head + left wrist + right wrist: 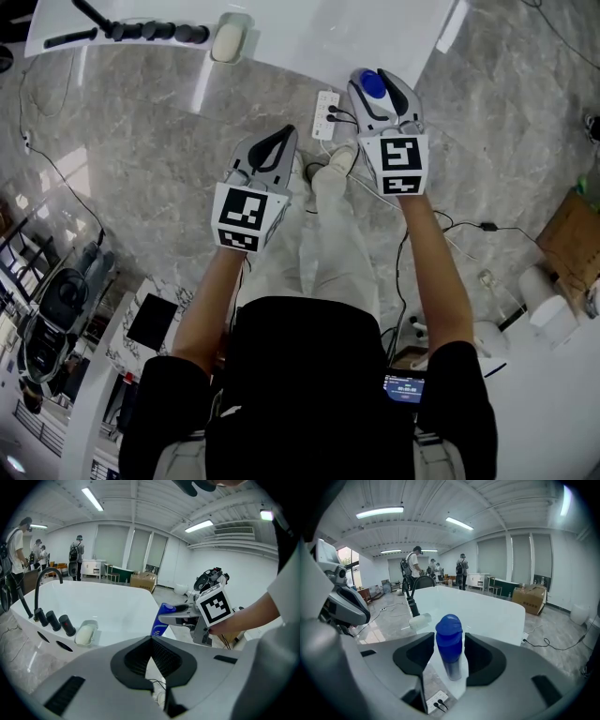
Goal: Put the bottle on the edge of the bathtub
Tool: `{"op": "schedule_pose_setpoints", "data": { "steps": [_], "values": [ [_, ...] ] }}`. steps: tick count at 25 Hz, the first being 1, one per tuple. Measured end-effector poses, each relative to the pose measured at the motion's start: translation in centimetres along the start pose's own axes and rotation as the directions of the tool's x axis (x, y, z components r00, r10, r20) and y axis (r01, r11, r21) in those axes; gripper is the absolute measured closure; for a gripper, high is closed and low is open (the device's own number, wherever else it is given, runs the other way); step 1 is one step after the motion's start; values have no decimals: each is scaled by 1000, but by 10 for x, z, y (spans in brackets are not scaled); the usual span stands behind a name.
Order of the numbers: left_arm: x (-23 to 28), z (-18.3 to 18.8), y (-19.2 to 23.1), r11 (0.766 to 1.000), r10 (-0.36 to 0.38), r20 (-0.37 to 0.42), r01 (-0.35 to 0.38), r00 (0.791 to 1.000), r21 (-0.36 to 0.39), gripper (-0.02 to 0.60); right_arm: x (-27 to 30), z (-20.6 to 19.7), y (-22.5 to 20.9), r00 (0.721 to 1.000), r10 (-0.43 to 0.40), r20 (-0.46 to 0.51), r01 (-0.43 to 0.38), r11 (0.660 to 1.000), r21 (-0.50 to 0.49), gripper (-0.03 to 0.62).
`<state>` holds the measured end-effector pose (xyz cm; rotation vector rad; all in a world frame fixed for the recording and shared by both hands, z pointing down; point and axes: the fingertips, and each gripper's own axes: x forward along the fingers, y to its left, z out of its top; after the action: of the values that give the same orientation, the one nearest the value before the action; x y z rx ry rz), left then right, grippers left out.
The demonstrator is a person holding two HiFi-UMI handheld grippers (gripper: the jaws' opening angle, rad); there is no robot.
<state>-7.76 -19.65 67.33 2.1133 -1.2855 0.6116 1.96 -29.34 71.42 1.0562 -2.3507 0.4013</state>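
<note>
A blue bottle [373, 85] [449, 644] stands upright on the white bathtub's rim [300, 42] [497, 616]. My right gripper [377, 77] [449, 639] is around it, one jaw on each side, with a thin gap showing at the pads, so it is open. The left gripper view shows the same bottle [161, 620] between the right gripper's jaws, above the tub's edge. My left gripper [284, 133] [150, 638] hovers to the left over the marble floor, short of the tub, with its tips together and nothing in it.
A black faucet with several black knobs [150, 30] and a soap dish [229, 39] sit on the tub rim at the left. A white power strip [325, 114] with cables lies on the floor below the rim. People [415, 564] stand far behind the tub.
</note>
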Motion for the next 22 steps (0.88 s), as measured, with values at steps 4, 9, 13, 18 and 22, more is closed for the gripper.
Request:
{"op": "schedule_pose_setpoints", "data": {
  "steps": [4, 9, 13, 18, 22],
  "values": [
    [-8, 11, -4, 1000, -5, 15, 5, 1000, 13, 571, -14, 11, 4, 1000, -10, 7, 10, 1000, -8, 390],
    [-20, 27, -8, 999, -15, 37, 14, 999, 32, 571, -35, 27, 2, 999, -34, 13, 34, 999, -1, 390],
    [-33, 40, -12, 998, -22, 52, 19, 998, 52, 571, -55, 37, 9, 999, -50, 9, 50, 999, 6, 396],
    [-57, 58, -17, 996, -31, 79, 24, 996, 90, 571, -88, 51, 21, 996, -88, 8, 88, 996, 21, 437],
    [-78, 77, -24, 992, -44, 111, 30, 993, 124, 571, -117, 69, 29, 993, -114, 23, 112, 992, 58, 493]
  ]
}}
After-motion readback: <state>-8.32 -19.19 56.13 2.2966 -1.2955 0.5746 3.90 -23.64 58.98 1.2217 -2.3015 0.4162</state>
